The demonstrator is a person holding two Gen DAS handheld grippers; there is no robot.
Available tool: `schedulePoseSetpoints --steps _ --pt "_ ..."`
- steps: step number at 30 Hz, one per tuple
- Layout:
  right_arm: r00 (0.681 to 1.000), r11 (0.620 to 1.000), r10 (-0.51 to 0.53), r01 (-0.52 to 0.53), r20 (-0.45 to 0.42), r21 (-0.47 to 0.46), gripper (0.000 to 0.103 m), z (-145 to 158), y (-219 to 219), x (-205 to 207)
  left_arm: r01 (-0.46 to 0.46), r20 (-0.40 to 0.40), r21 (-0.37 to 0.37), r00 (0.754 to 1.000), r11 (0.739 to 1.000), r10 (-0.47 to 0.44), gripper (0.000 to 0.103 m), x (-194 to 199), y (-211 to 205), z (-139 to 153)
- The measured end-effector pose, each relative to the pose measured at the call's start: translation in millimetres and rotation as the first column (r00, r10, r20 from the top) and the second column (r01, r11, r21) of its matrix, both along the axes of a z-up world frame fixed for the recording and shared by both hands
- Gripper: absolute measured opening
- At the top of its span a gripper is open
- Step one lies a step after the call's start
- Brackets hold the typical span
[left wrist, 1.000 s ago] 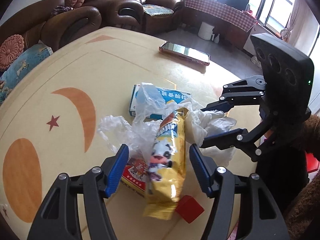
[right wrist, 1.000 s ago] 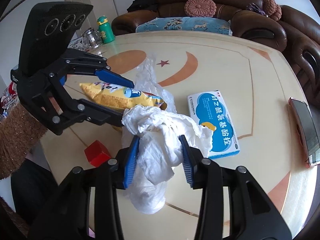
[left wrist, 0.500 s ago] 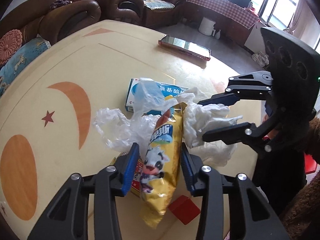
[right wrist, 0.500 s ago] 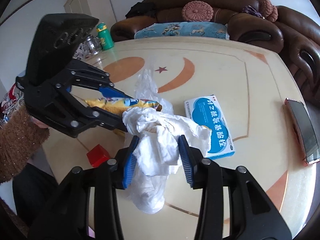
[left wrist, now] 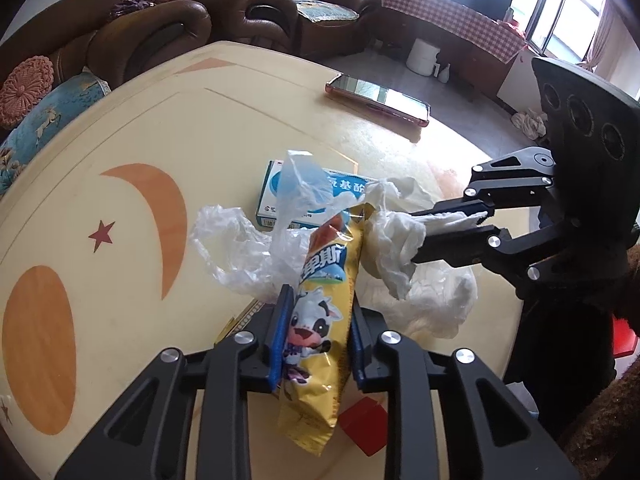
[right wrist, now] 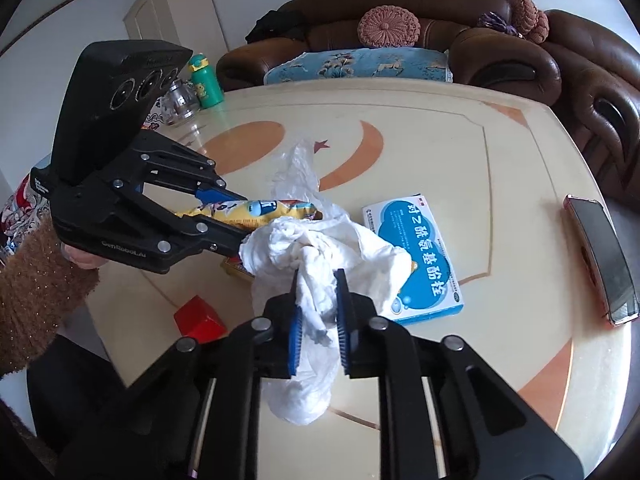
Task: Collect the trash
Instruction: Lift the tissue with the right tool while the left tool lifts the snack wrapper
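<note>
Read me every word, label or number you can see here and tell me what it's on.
"对乙酰氨基酚栓": blue box.
"GenRobot.AI": side of left tongs, roughly read.
"斯": yellow snack bag; the character before it is creased.
Box small print, red packet under the bag: unreadable.

Daylight pours in from the windows (left wrist: 576, 12) at the far right, blowing out to white and throwing glare across the glossy table (left wrist: 400, 148). Elsewhere it's soft and even, shadows faint. Both views stay sharp, bending hard toward dark, vignetted corners.
</note>
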State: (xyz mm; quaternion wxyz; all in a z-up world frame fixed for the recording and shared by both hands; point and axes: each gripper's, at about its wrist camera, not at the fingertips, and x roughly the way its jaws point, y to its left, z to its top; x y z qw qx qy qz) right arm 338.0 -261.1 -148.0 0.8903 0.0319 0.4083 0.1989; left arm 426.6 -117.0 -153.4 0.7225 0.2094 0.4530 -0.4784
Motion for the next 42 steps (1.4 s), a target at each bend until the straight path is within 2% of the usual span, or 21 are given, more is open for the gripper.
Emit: schedulePoseSetpoints --steps 10,19,26,33,42 --pt "0.999 1.000 -0.020 0.019 0.031 0.010 0.009 10.9 -4.2 -2.5 -0.011 0.028 -0.001 1.000 1.000 0.011 0.023 -7.0 6.5 7.0" --pt "0.998 1.000 -0.028 0.027 0.060 0.012 0.009 19.6 -5.1 -7.6 -0.007 0.015 -0.031 1.000 1.000 0.008 0.022 -9.9 18.9 15.4" --pt "0.998 0.999 -0.031 0.031 0.051 0.008 0.009 16.2 -3.0 -7.9 -0.004 -0.011 -0.055 1.000 0.998 0.003 0.022 -13.3 30.5 21.0" --pt "0.996 0.999 -0.036 0.036 0.080 0.001 0.009 26.2 -0.5 -13.3 -0.049 0.017 -0.063 0.999 0.997 0.050 0.022 -19.6 45.0 31.5" --pt "0.989 0.996 -0.055 0.065 0.136 -0.068 0.009 50.4 20.7 -38.3 -0.107 0.083 -0.067 0.990 0.992 0.112 0.022 -43.9 61.8 53.8"
